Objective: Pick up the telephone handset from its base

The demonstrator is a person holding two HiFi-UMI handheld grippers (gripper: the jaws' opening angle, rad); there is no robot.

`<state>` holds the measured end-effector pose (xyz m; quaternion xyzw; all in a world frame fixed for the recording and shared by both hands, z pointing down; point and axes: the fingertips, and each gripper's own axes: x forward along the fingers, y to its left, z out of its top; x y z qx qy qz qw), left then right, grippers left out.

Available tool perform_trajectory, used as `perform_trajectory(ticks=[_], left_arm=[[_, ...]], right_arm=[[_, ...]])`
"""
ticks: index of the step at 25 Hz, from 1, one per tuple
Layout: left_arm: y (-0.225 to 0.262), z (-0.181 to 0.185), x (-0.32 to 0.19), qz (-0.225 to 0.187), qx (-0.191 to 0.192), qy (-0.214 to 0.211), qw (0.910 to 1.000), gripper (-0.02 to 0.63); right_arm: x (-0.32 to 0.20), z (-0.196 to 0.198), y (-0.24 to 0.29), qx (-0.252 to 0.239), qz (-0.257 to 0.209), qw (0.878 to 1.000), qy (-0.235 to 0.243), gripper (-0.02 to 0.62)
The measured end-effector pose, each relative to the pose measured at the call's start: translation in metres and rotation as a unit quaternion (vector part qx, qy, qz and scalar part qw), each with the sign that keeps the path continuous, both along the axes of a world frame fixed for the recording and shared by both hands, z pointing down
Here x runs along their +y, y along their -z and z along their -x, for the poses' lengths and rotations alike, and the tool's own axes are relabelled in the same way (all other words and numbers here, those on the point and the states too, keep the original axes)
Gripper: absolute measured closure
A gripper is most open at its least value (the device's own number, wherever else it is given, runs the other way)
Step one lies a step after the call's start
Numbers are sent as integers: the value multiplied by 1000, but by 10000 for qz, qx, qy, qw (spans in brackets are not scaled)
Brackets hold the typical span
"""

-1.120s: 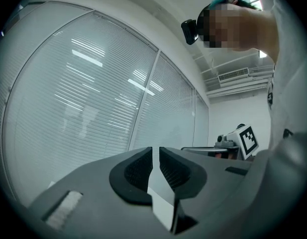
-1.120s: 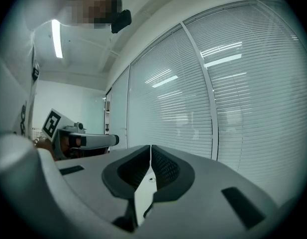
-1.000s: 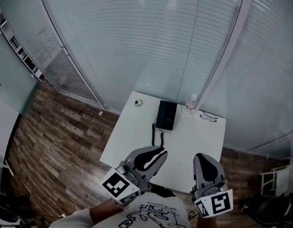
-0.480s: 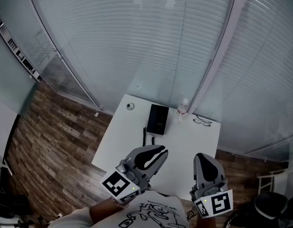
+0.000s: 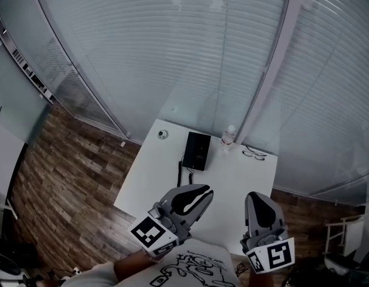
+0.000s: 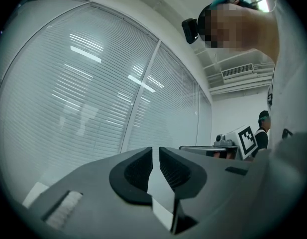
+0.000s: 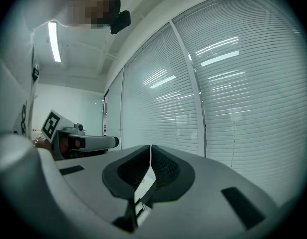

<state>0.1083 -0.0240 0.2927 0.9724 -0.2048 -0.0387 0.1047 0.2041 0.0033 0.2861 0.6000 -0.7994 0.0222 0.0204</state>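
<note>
Slatted blinds behind glass walls fill the background, over a wood-plank floor (image 5: 58, 178) from 7 to 9 o'clock in the head view. Only this view shows the white table (image 5: 154, 184) at centre, with the black telephone (image 5: 197, 151) near its 12 o'clock edge. A coiled cord (image 5: 180, 173) trails from the telephone's 7 o'clock corner. A clear bottle (image 5: 228, 136) stands at its 2 o'clock, a pair of glasses (image 5: 254, 154) lies at its 3 o'clock, and a small round thing (image 5: 163, 134) sits at its 10 o'clock, too small to name. The telephone is so small and dark that its receiver cannot be told from its base.

Well short of it, at 6 o'clock, the left gripper (image 5: 206, 191) and right gripper (image 5: 255, 195) hover over the table's near edge, apart from everything on it. The gripper views show no table. In the left gripper view the pads are drawn to a bare slit around nothing, with a marker cube (image 6: 247, 139) at 3 o'clock. In the right gripper view the tips meet, empty, and a ceiling light (image 7: 53, 41) glows at 10 o'clock.
</note>
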Motion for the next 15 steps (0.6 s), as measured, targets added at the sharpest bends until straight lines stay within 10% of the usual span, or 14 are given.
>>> perform_trajectory(ticks=[15], left_arm=[[1, 38, -43, -4, -85, -158, 9998, 565]], right_arm=[[-37, 38, 5, -24, -16, 9999, -139, 589]])
